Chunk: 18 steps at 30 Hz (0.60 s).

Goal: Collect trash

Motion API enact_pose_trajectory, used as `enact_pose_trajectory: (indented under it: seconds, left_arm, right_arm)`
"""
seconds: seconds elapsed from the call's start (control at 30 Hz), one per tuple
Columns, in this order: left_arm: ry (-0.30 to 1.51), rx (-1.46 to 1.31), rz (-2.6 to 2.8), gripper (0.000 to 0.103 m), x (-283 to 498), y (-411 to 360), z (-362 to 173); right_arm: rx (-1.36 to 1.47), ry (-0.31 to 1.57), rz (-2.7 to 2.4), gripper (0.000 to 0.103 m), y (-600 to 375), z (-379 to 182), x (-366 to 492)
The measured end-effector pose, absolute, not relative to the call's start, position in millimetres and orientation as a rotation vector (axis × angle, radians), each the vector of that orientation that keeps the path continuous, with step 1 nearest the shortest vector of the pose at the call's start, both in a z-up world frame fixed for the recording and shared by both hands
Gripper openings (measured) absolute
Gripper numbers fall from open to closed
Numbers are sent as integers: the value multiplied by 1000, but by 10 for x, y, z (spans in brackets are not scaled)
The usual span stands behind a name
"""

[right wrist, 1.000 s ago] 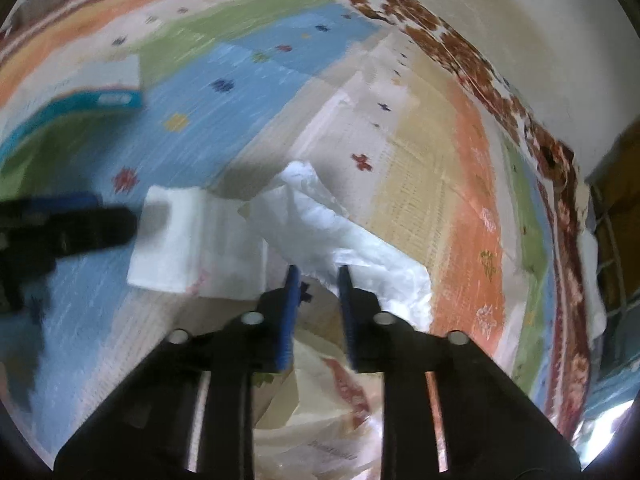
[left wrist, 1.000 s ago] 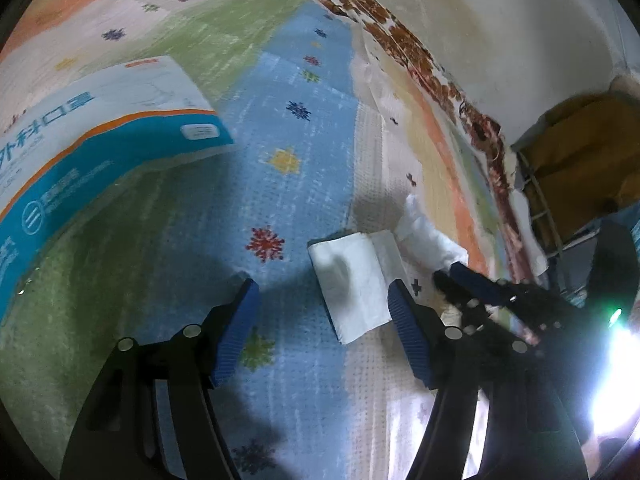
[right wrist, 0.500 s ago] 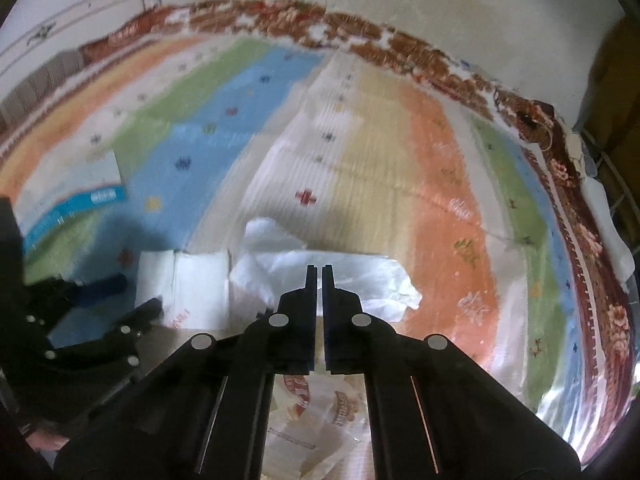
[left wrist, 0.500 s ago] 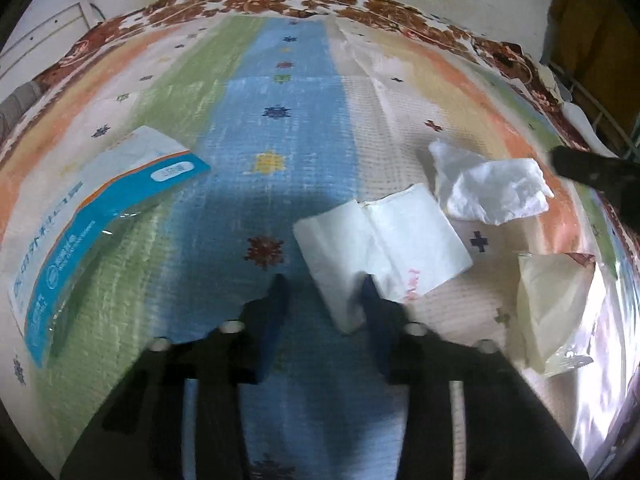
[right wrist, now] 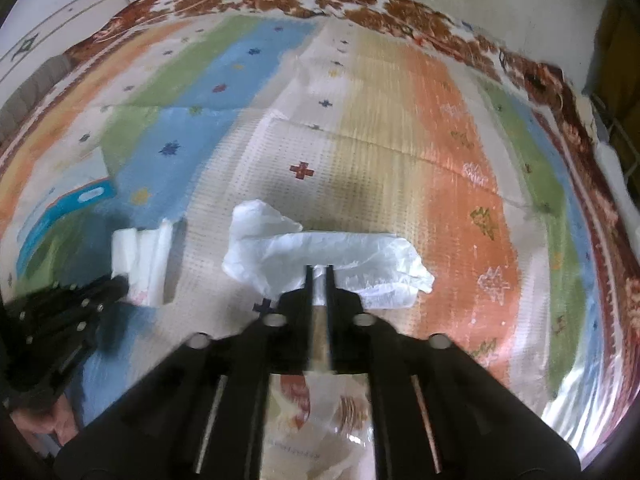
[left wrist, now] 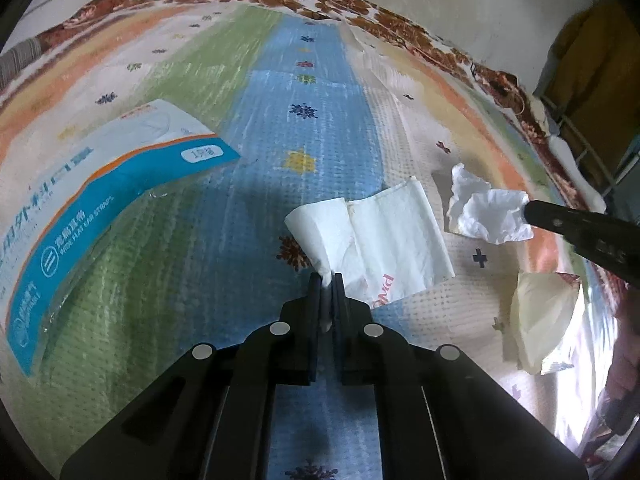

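One folded white napkin with red print is seen on the blue stripe of the striped mat, its long axis running from the near corner up toward the right. That near corner is pinched by the left gripper, whose jaws are closing and nearly together. One crumpled white tissue is stretched crosswise, left to right, just beside the napkin; it is caught at its near edge between the right gripper jaws, which are narrowly parted and opening. One cream wrapper is seen nearby, and one blue-and-white mask packet well apart at the left.
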<state>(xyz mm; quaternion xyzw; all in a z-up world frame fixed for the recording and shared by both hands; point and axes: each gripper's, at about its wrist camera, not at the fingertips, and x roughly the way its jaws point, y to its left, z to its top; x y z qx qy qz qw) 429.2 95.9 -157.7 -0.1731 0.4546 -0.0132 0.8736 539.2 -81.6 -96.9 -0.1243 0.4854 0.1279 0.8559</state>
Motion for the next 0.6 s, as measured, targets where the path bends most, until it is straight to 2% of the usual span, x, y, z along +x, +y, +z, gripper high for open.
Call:
enact_pose_trajectory:
  seconds: [0.03, 0.1, 0.3, 0.4, 0.5, 0.6]
  left_arm:
    - [947, -363, -33, 6, 4280, 960, -1579]
    - [939, -368, -50, 6, 4245, 975, -1590]
    - [922, -423, -78, 6, 4220, 1042, -1635]
    - [920, -408, -71, 6, 4217, 1018, -1632]
    - [928, -370, -49, 6, 4226, 959, -1602]
    - [940, -384, -38, 4, 4239, 945, -1551]
  right_arm:
    - [-236, 1033, 268, 36, -829, -988, 5434]
    - [-211, 1054, 261, 45, -833, -1037, 5526]
    - [-204, 1138, 230, 45, -852, -1239, 5727]
    - [-209, 1146, 235, 33, -824, -1306, 5729]
    - [-223, 1125, 239, 12, -798, -1294, 5679]
    - [-215, 1093, 250, 8, -814, -1195, 5617]
